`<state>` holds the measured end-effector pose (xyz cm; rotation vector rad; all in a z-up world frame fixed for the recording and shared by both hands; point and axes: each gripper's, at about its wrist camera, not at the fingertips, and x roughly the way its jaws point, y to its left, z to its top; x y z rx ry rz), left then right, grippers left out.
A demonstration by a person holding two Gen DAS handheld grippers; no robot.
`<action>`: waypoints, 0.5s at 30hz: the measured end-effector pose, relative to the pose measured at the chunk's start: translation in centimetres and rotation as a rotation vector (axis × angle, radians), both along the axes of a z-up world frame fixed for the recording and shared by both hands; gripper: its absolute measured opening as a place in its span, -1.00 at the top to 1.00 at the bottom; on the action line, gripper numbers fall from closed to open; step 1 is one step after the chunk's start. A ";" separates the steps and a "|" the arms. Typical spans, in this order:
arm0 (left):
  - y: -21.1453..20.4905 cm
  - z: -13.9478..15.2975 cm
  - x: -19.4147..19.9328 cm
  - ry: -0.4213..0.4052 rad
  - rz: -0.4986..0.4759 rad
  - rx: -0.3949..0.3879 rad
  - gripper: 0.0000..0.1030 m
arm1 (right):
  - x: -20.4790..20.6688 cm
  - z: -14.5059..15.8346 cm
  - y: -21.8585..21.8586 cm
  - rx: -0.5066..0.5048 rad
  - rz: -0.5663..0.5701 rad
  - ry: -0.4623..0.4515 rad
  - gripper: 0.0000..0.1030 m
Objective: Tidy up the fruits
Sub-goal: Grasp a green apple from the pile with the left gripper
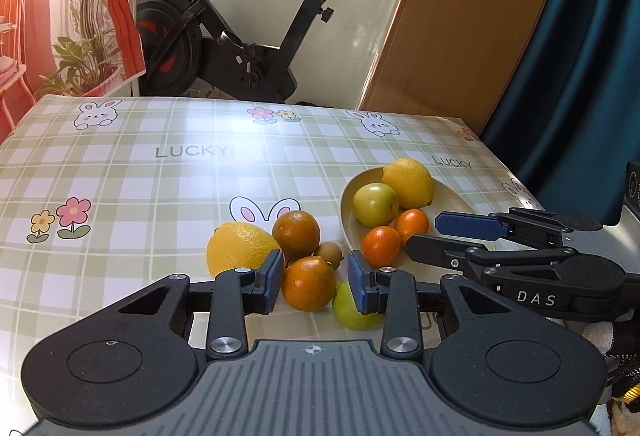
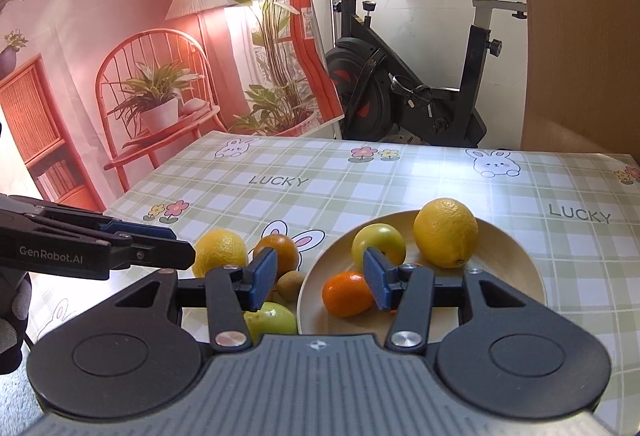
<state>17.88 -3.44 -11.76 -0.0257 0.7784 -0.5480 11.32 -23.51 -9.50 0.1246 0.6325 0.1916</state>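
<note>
Both claws angle downward, parted, over fruit.

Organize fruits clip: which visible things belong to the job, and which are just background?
Job:
- plate holding a lemon, green fruit, two small oranges
- loose fruit on the table: large lemon, two oranges, kiwi, green fruit
- left gripper, right gripper, both open

Background:
- exercise bike
- printed backdrop
- blue curtain

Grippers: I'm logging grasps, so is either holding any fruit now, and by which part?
Nothing is held. Left gripper and right gripper both have open, empty jaws.
</note>
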 end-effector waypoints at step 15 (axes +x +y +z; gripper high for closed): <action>-0.1 -1.1 0.8 0.046 -0.021 -0.019 0.28 | 1.1 -2.2 2.2 -0.039 0.144 0.125 0.20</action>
